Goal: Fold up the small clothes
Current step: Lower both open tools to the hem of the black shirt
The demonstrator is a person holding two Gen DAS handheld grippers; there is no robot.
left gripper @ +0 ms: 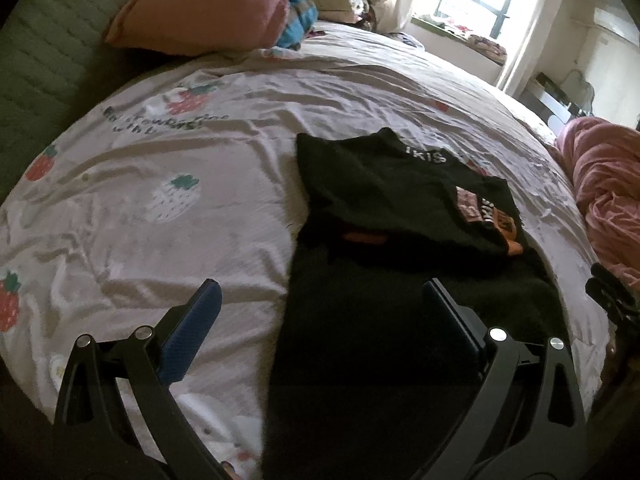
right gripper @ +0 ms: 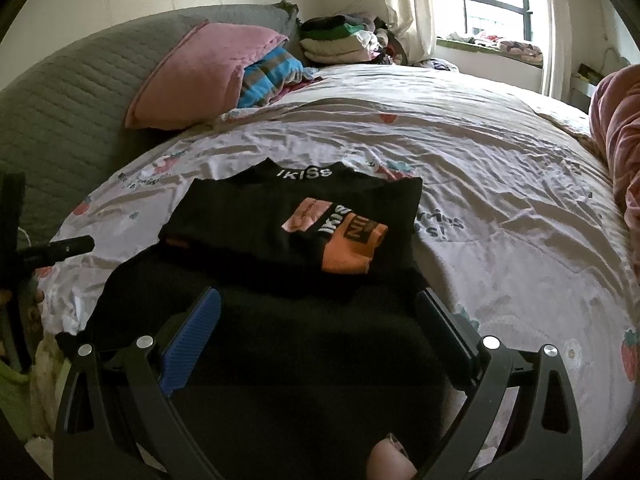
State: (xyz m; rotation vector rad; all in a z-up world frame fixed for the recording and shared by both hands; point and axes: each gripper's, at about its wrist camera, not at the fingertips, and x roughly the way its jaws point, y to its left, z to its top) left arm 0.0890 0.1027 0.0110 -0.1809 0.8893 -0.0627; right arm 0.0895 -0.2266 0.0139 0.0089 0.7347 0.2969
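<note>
Shirt [right gripper: 288,224] lies on the bed sheet [right gripper: 500,184], black, with its top part already doubled over toward the near side, so that the collar print sits at the far edge and an orange patch [right gripper: 352,248] shows on the folded layer. The lower part of the shirt is spread flat toward the camera, under both tools.

Left gripper [left gripper: 320,312] hovers over the near left part of the shirt with its jaws wide apart and nothing between them; one blue pad [left gripper: 192,332] is above the sheet, the other above the black cloth. Right gripper [right gripper: 320,320] hangs over the near middle of the shirt, also spread wide and holding nothing.

The step in hand seems to be the next fold, bringing the near hem up over the folded part. To do it well, each gripper should come down at one near corner of the hem, well apart from the other, and pinch only the shirt, not the sheet under it, because the sheet is wrinkled and soft and can be caught easily. Both corners should be lifted together and carried forward at the same height, so the edge stays straight. The hem should land even with the far edge. If one side goes faster, the fold will be slanted and the top layer may slide.
</note>
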